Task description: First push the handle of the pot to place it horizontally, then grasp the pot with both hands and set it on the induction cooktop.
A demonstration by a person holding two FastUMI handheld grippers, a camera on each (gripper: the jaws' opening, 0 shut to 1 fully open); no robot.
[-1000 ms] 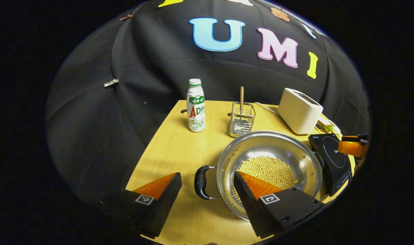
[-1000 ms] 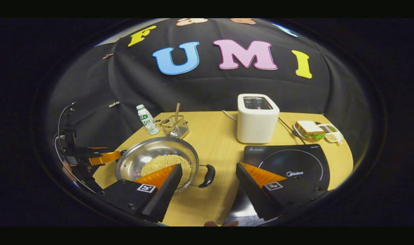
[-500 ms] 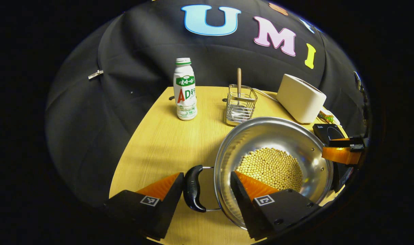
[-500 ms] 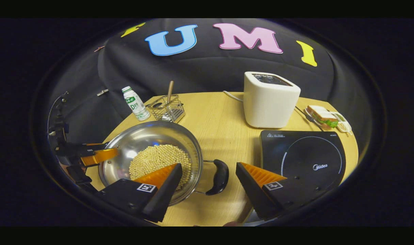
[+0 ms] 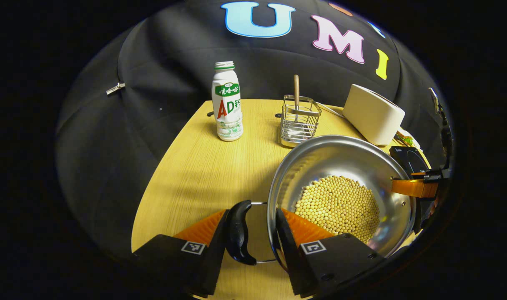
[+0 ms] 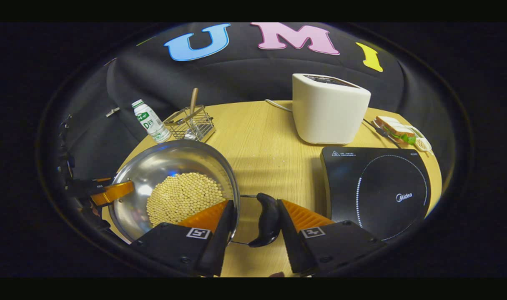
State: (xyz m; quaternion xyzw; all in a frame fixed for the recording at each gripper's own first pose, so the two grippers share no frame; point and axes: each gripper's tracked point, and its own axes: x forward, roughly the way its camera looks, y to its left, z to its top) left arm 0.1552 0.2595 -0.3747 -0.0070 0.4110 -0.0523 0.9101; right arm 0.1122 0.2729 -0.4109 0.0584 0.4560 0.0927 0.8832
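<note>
Pot [image 5: 341, 187] sitting on the table [image 5: 195, 166], lower right of the left gripper view, lower left of the right gripper view [image 6: 174, 183]; cooktop [image 6: 376, 189] lying just beside it at right.

Left gripper [image 5: 250, 227] straddling the left handle [image 5: 238, 233] — one finger touching its outer side, the other over the pot rim, so the jaws are narrowed but not clamping it from both sides.

Right gripper [image 6: 253, 218] doing the same at the right handle [image 6: 267, 218]; whether it is gripping yet, cannot tell.

Steel pot is carrying a layer of beans [image 5: 339, 206] — probably fairly heavy, rigid, slick-walled. Beans are likely to roll and shift the load if tilted. Best hold: the two black handles, squeezed together and lifted level.
</note>
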